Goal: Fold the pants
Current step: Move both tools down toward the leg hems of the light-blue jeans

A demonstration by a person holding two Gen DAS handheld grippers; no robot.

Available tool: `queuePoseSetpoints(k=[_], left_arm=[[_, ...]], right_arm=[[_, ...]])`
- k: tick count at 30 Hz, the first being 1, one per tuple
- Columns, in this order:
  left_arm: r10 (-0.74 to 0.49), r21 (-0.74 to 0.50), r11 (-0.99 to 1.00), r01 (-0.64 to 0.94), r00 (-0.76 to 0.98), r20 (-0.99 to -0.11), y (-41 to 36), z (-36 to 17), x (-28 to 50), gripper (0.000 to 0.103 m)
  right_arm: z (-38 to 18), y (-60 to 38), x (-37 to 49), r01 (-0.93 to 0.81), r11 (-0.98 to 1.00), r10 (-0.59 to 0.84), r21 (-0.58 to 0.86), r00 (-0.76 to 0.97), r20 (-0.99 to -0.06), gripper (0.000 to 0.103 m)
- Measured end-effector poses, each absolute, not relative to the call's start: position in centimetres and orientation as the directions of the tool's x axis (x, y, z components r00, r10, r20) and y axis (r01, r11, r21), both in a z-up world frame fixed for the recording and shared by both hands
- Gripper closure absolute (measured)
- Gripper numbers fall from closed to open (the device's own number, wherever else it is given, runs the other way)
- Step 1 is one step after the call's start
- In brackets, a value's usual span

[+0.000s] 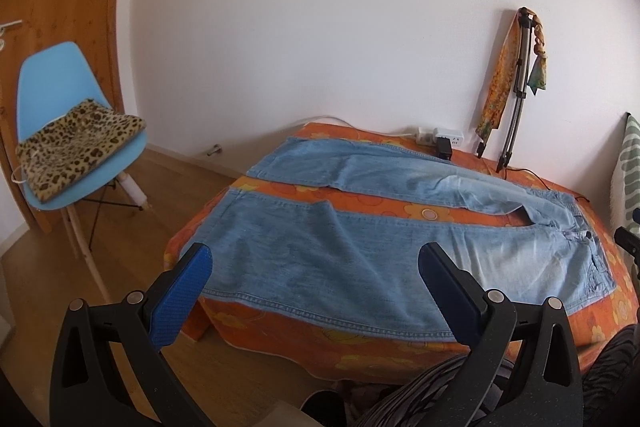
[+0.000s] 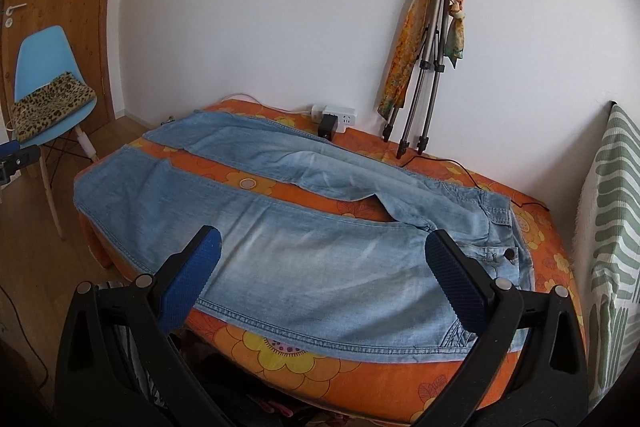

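Light blue denim pants (image 1: 360,239) lie spread flat on an orange flowered table cover (image 1: 280,319), legs apart and pointing left, waistband at the right. They also show in the right wrist view (image 2: 320,259). My left gripper (image 1: 314,259) is open and empty, hovering above the near leg at the front edge. My right gripper (image 2: 322,247) is open and empty, above the near leg close to the waist with its button (image 2: 510,254). The tip of the left gripper shows at the left edge of the right wrist view (image 2: 20,157).
A blue chair (image 1: 60,131) with a leopard-print cushion (image 1: 76,143) stands left on the wood floor. A power strip with a black plug (image 1: 442,141) and a tripod with scarves (image 1: 516,87) stand by the back wall. A striped green-white cloth (image 2: 608,227) hangs at right.
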State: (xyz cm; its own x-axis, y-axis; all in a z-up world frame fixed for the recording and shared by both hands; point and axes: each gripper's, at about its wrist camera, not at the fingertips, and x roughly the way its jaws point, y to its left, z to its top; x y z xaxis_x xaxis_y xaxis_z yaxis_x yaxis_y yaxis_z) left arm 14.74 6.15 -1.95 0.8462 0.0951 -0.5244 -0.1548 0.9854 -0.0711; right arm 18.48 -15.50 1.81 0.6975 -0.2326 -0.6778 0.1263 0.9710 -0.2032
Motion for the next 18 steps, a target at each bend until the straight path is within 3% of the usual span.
queuePoseSetpoints(k=[5, 12, 14, 18], left_arm=[[0.12, -0.066, 0.981, -0.185, 0.832, -0.542, 7.6, -2.5, 15.7, 0.001], [0.147, -0.082, 0.967, -0.243, 0.789, -0.597, 10.2, -4.3, 16.6, 0.02], [0.152, -0.089, 0.961, -0.26, 0.774, -0.615, 11.0, -4.9, 16.7, 0.021], [0.18, -0.073, 0.954, -0.292, 0.747, -0.64, 12.5, -5.7, 17.0, 0.025]], right_arm=[[1.0, -15.3, 20.2, 0.08, 0.976, -0.2, -0.201, 0.691, -0.695, 0.0], [-0.9, -15.0, 21.5, 0.006, 0.977, -0.163, -0.213, 0.669, -0.725, 0.003], [-1.4, -15.3, 21.6, -0.002, 0.977, -0.158, -0.212, 0.66, -0.735, 0.008], [-2.4, -16.4, 22.3, 0.005, 0.981, -0.154, -0.196, 0.639, -0.754, 0.009]])
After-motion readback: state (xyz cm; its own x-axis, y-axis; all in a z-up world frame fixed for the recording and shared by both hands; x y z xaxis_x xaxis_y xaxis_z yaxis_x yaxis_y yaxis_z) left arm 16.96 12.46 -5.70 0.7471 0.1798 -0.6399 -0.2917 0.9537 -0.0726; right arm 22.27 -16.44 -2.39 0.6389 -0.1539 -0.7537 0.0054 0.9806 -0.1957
